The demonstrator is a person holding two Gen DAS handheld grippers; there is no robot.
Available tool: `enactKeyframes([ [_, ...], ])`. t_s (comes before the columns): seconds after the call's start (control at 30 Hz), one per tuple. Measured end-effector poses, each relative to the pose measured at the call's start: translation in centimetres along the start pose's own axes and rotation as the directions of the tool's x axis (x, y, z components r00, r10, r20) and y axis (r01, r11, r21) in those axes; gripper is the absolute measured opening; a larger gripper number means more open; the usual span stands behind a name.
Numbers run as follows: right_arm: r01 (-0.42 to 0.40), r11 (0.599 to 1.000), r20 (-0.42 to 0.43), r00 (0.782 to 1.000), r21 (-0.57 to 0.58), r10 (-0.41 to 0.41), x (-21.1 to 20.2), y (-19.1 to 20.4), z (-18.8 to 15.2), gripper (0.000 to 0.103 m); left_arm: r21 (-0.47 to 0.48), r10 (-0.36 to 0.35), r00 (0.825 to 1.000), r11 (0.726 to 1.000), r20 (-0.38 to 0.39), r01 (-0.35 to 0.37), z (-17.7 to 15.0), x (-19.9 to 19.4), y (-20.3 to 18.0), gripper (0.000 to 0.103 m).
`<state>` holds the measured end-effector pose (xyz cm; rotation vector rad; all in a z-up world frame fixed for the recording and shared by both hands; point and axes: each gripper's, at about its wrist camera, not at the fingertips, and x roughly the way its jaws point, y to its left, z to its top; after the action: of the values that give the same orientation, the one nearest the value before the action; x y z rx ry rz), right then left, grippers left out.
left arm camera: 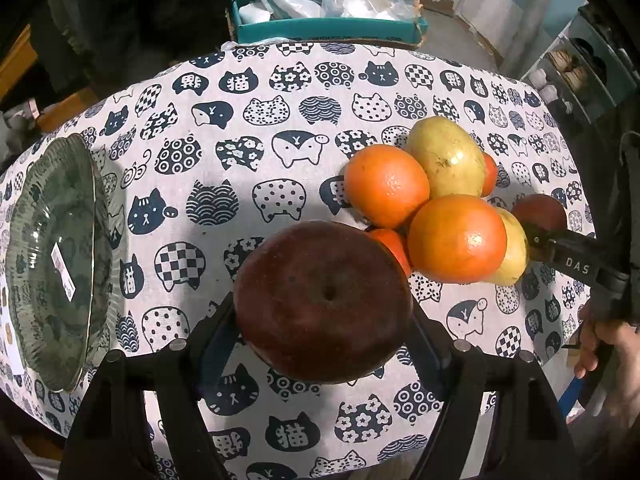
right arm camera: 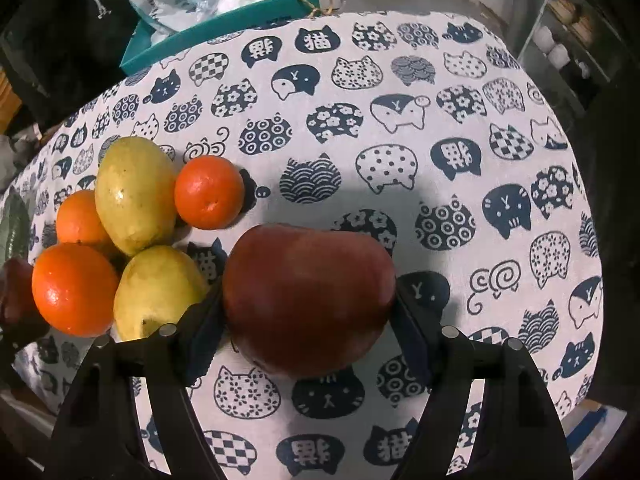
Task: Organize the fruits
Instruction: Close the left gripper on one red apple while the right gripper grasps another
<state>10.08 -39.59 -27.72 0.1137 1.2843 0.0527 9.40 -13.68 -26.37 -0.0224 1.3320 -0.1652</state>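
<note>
Right gripper (right arm camera: 310,304) clamped on red apple (right arm camera: 308,300), oranges (right arm camera: 209,192) and yellow mangoes (right arm camera: 136,196) beside, cat-print tablecloth (right arm camera: 440,128)

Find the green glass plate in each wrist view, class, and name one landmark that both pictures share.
Left wrist view: the green glass plate fills the far left edge, on the cat-print tablecloth.
Right wrist view: only a dark green sliver of the plate shows at the left edge, beyond the oranges.
Shared landmark: the teal box past the table's far edge.
</note>
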Motion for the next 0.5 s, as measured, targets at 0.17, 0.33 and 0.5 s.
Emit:
enactKeyframes([
  [0.17,0.047,0.999,0.016,0.999,-0.025,-0.047,-0.2,0.6,0.0,0.075,0.003,0.009,1.0,1.0,0.016,-0.009,0.1,-0.3,0.3,0.079],
  [0.33,0.094,0.995,0.079,0.993,-0.031,-0.091,-1.7,0.5,-0.4,0.075,0.015,0.021,0.998,1.0,0.054,-0.022,0.2,-1.3,0.1,0.079],
  [0.5,0.111,0.994,0.143,0.984,-0.026,-0.106,-4.0,0.8,-0.7,0.075,0.036,0.034,0.994,0.999,0.108,-0.038,0.3,-2.8,-0.2,0.079],
])
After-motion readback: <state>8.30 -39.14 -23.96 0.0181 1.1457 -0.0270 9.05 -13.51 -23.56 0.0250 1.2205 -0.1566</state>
